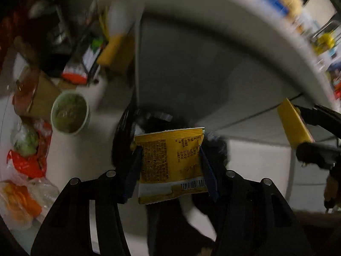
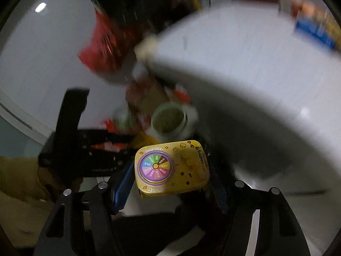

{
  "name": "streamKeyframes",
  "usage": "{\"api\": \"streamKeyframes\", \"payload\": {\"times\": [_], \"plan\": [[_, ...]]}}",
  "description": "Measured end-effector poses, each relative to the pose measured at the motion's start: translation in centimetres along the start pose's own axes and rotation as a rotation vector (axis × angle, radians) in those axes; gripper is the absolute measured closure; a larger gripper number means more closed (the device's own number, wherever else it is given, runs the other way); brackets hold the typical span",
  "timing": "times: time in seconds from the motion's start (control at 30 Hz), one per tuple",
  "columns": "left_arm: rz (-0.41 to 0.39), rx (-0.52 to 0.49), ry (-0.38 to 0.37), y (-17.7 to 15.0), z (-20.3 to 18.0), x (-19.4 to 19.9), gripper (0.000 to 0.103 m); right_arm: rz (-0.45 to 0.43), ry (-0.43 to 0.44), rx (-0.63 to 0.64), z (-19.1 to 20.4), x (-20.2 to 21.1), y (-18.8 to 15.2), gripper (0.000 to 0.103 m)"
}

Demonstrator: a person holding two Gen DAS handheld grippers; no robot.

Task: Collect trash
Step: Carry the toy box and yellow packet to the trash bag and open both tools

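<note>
Jaws of left gripper (image 1: 170, 166) clamp one yellow packet (image 1: 170, 162); right gripper (image 2: 170, 177) one yellow tin (image 2: 171, 168).

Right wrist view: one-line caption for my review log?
Right gripper holds a yellow tin above a green cup.

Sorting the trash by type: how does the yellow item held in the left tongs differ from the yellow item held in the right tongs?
The yellow packet in the left tongs is a flat, crinkled wrapper; the yellow tin in the right tongs is a rigid box with rounded corners. The packet shows dense printed text and a barcode; the tin shows a colourful spinner wheel and the word SURPRISE. Both are yellow and gripped from their sides.
</note>
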State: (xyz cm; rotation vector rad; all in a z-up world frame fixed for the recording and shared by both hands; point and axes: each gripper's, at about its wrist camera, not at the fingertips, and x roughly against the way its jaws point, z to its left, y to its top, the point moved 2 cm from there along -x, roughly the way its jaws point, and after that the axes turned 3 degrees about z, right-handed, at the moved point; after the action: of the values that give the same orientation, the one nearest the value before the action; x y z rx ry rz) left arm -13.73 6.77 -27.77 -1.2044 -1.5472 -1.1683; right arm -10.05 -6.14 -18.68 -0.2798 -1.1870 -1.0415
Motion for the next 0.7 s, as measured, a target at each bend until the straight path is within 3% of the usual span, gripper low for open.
{"api": "streamKeyframes", "payload": {"times": [0.17, 0.33, 0.37, 0.4, 0.43, 0.47, 0.57, 0.7], "plan": [[0.105, -0.008, 0.021, -1.8, 3.0, -8.6, 0.051, 0.148, -0.090, -0.107, -3.3, -10.2, -3.8, 0.039], [0.223, -0.096, 0.085, -1.9, 3.5, -17.1, 0.048, 0.212, -0.169, -0.242, -7.5, -17.0, -6.1, 0.037], [0.251, -0.103, 0.109, -1.9, 3.7, -18.2, 0.044, 0.225, -0.192, -0.263, -8.5, -17.7, -6.5, 0.032], [0.290, -0.106, 0.146, -1.8, 4.0, -19.6, 0.034, 0.239, -0.224, -0.291, -9.6, -18.7, -6.7, 0.020], [0.307, -0.103, 0.163, -1.7, 4.1, -20.2, 0.025, 0.241, -0.245, -0.313, -10.3, -19.2, -7.0, 0.019], [0.327, -0.097, 0.179, -1.7, 4.6, -20.9, 0.023, 0.245, -0.266, -0.336, -11.0, -19.5, -7.2, 0.018], [0.327, -0.097, 0.189, -1.6, 5.4, -20.2, 0.023, 0.237, -0.291, -0.369, -12.1, -18.3, -7.4, 0.018], [0.309, -0.110, 0.181, -1.4, 5.8, -17.1, 0.023, 0.199, -0.290, -0.333, -10.7, -14.4, -6.6, 0.018]]}}
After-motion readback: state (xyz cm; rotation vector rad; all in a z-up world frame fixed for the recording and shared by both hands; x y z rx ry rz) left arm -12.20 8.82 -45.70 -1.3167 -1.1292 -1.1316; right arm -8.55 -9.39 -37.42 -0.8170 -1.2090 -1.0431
